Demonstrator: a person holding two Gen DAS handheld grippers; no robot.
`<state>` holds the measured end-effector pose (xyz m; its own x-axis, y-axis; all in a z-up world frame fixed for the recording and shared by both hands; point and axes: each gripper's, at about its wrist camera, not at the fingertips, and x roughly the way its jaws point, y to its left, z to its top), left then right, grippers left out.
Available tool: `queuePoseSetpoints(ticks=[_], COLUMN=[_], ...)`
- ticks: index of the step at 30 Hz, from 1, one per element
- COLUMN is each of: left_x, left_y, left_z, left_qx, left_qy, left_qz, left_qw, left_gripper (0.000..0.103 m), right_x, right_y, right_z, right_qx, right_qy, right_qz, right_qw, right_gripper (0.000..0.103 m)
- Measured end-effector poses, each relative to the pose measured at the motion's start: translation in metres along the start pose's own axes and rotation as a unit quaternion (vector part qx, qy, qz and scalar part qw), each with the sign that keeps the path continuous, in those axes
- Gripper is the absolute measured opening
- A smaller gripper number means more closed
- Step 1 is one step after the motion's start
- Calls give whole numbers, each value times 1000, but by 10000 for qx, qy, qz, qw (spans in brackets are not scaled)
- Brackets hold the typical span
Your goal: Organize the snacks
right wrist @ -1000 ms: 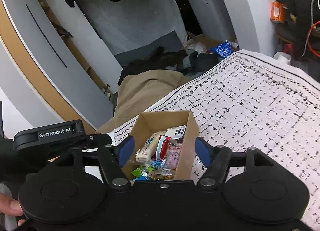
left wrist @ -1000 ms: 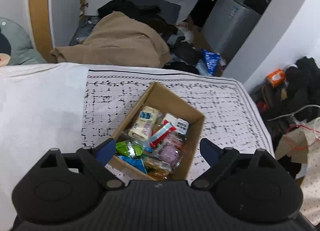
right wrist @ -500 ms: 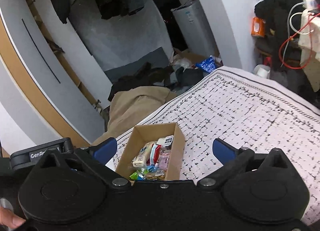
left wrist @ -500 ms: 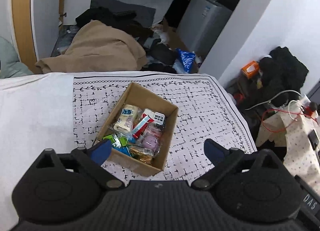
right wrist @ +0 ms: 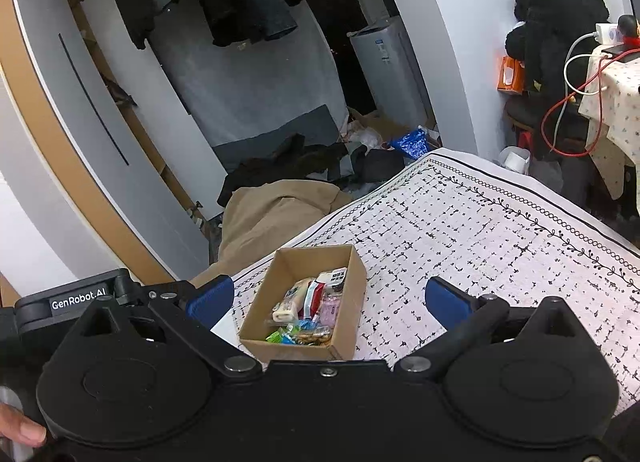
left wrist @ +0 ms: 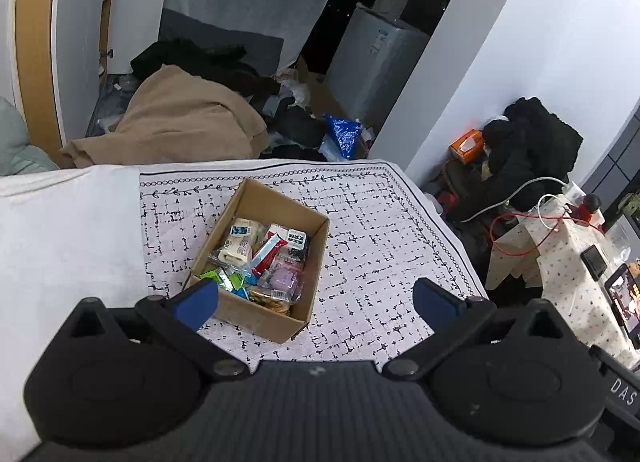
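Note:
An open cardboard box (left wrist: pixel 256 318) sits on the black-and-white patterned cloth (left wrist: pixel 380 246), and several wrapped snacks (left wrist: pixel 260 258) lie packed inside it. My left gripper (left wrist: pixel 316 301) hovers above and in front of the box, open wide, with nothing between its blue pads. In the right wrist view the same box (right wrist: pixel 288 348) and its snacks (right wrist: pixel 308 314) lie below my right gripper (right wrist: pixel 330 301). It also stands open and holds nothing. Both grippers are clear of the box.
A plain white cloth (left wrist: pixel 60 242) covers the surface left of the patterned one. Beyond the far edge lie a beige blanket (left wrist: pixel 180 126), dark clothes and a blue bag (left wrist: pixel 342 134). A side table (left wrist: pixel 568 262) with cables stands at the right. A person's hand (right wrist: pixel 20 428) shows at the lower left.
Both grippers have drawn back and up from the box, which now looks smaller and farther. Their jaws have spread wider, the right's markedly. The box and snacks have not moved.

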<state>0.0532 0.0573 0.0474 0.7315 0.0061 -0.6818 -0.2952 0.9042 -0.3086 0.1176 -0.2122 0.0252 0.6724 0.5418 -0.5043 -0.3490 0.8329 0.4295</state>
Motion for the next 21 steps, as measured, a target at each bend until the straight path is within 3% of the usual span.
queuePoseSetpoints(ticks=[12,21], left_x=[-34,-48], left_y=[-3,0], left_z=[-19,-28], left_qx=[604,875], left_qy=[-54,-137], left_qz=[-285,-229], left_qw=[9978,9958], left_gripper=[103,103], right_x=[-36,-57], right_y=[4,1], right_z=[-12,-27], right_qx=[-128,-177], right_qy=[-42,-62], right_qz=[-148,-259], right_qw=[9998,9995], right_gripper=[103,103])
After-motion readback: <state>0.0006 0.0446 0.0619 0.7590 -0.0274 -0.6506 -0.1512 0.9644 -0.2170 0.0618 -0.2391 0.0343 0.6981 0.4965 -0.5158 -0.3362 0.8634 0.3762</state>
